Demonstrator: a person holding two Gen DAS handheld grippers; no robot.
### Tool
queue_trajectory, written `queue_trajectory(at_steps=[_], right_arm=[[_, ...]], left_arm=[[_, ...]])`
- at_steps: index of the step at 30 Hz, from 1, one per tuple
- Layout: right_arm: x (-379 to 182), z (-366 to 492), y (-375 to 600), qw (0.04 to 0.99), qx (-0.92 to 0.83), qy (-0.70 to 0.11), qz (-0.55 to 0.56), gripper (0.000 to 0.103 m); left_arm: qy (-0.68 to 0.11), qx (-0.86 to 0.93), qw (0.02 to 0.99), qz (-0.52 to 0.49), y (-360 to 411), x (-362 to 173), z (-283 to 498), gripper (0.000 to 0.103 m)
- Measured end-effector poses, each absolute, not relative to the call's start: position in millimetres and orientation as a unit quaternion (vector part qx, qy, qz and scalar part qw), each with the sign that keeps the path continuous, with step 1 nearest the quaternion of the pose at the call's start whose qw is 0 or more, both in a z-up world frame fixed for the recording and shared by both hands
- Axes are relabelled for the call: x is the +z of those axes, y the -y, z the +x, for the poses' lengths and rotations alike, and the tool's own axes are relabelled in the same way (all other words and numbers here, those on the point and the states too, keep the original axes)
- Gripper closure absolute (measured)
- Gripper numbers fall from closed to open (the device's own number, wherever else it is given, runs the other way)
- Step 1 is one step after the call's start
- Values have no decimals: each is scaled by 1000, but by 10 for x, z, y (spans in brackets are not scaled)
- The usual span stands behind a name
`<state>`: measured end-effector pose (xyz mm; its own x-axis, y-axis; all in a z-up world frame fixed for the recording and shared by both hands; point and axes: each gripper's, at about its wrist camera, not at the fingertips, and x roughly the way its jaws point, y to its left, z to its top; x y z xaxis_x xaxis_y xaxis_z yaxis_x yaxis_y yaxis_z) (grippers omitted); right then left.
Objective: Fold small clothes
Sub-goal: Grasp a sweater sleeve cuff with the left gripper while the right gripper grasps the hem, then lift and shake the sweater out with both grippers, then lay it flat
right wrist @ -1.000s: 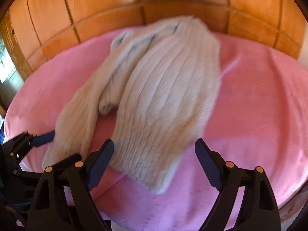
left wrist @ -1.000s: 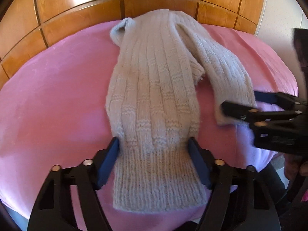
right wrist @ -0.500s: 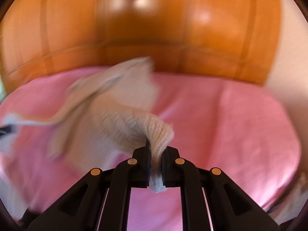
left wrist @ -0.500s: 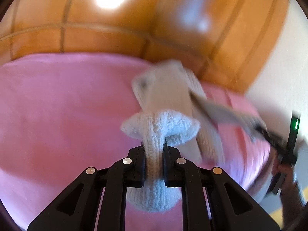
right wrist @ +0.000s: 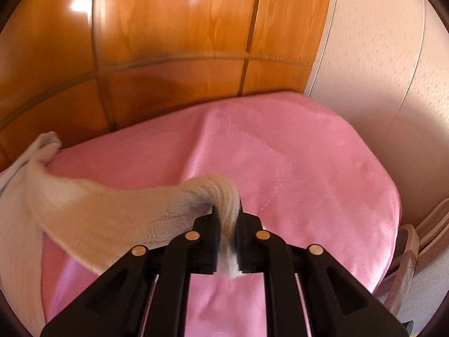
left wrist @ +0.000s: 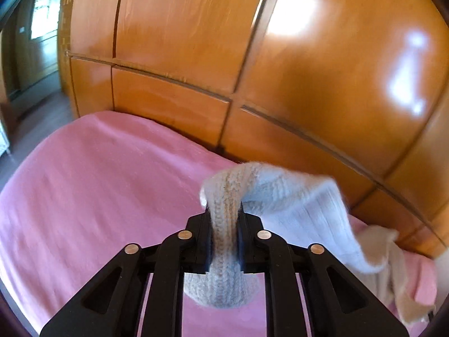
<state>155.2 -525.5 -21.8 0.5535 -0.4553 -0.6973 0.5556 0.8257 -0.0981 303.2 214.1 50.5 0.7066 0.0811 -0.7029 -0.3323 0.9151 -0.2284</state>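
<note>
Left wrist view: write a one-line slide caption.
Left gripper pinches the cream knitted garment above the pink bedcover.

Sweater (left wrist: 294, 205): pale cream-grey, ribbed knit. Bedsheet (left wrist: 112, 185) beneath sweater: plain pink. Wardrobe (left wrist: 196, 42) behind sweater: glossy orange-brown wood grain. Grippers: black.

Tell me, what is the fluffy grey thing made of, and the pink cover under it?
The grey garment looks like knitted wool or similar yarn: ribbed stitches, fuzzy edges. The pink cover seems smooth woven fabric, slightly shiny, with faint stitched lines; its exact fibre is unclear.
</note>
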Motion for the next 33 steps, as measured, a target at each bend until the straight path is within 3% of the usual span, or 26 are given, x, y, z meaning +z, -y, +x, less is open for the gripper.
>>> queue_trajectory(at_steps=[1, 2, 3, 5, 10, 16, 20, 22, 23, 24, 26, 33], right_arm=[[-224, 1593, 5266, 880, -288, -372, 63, 48], [-203, 1552, 5229, 884, -288, -363, 57, 38], [-194, 1532, 5209, 886, -287, -359, 55, 36], [-193, 1446, 5084, 892, -273, -357, 56, 33], [-393, 1213, 4541, 907, -91, -380, 158, 31], [-1003, 1099, 3516, 848, 128, -445, 258, 32], [-1266, 1050, 3060, 823, 170, -471, 267, 41], [-1249, 1043, 2998, 827, 173, -467, 261, 54], [-1225, 1031, 2980, 830, 169, -466, 257, 63], [-1210, 1029, 2975, 832, 165, -465, 252, 70], [-1167, 1013, 2950, 844, 149, -465, 220, 90], [-737, 665, 2696, 893, 134, -416, 106, 97]], left_arm=[[-371, 125, 903, -175, -2135, 471, 3080, 85], [-372, 128, 902, -177, -2127, 443, 3099, 74], [-371, 129, 903, -173, -2112, 448, 3098, 55], [-356, 128, 911, -161, -1981, 421, 2943, 38], [-403, -20, 895, -191, -1615, -10, 2593, 38], [-489, -204, 806, -263, -726, -788, 1990, 38], [-509, -238, 766, -313, -373, -1061, 1758, 38], [-501, -239, 770, -316, -239, -1084, 1671, 50], [-504, -251, 765, -312, -176, -1077, 1645, 77], [-510, -260, 760, -307, -131, -1090, 1704, 86], [-503, -252, 775, -288, -112, -1028, 1733, 94], [-452, -238, 822, -253, -553, -519, 1530, 100]])
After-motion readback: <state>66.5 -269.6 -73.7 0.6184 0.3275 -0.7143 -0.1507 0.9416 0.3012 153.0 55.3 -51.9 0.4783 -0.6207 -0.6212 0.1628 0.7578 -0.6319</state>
